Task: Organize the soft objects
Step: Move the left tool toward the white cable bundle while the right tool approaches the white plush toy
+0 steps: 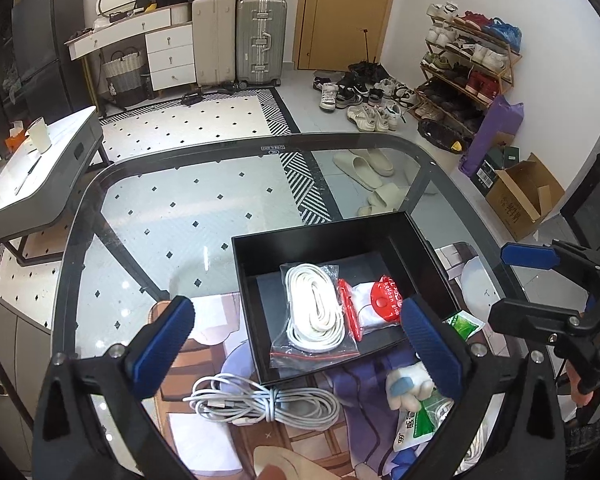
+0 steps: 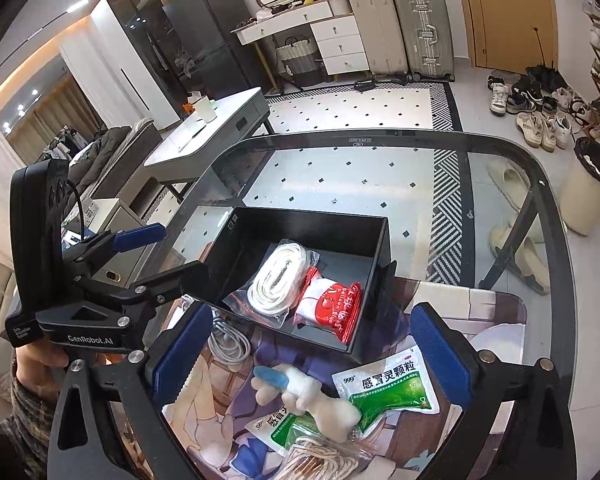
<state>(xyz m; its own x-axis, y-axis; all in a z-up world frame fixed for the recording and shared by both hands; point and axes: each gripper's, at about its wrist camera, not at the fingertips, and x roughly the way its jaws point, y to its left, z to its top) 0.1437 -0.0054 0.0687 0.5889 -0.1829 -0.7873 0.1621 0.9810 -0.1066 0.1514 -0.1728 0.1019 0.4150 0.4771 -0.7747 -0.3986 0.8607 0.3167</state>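
A black open box (image 1: 260, 252) (image 2: 340, 220) stands on a glass table. In it lie a bagged white cord (image 1: 316, 312) (image 2: 276, 280) and a red and white packet (image 1: 380, 306) (image 2: 332, 308). In front of the box, on a printed mat, lie a loose white cable bundle (image 1: 268, 400) (image 2: 230, 340), a small white plush toy (image 2: 316, 392) (image 1: 406, 386), two green and white sachets (image 2: 388, 388) and a rope coil (image 2: 320, 456). My left gripper (image 1: 296, 348) is open above the cable and the box's near wall. My right gripper (image 2: 312, 360) is open above the plush and sachets.
The glass table's dark rim (image 1: 84, 208) curves around the work area. A low white table (image 1: 40, 168) with a cup stands to the left. Slippers (image 1: 364, 168), shoes, a shoe rack, suitcases and a cardboard box (image 1: 520, 196) stand on the floor beyond.
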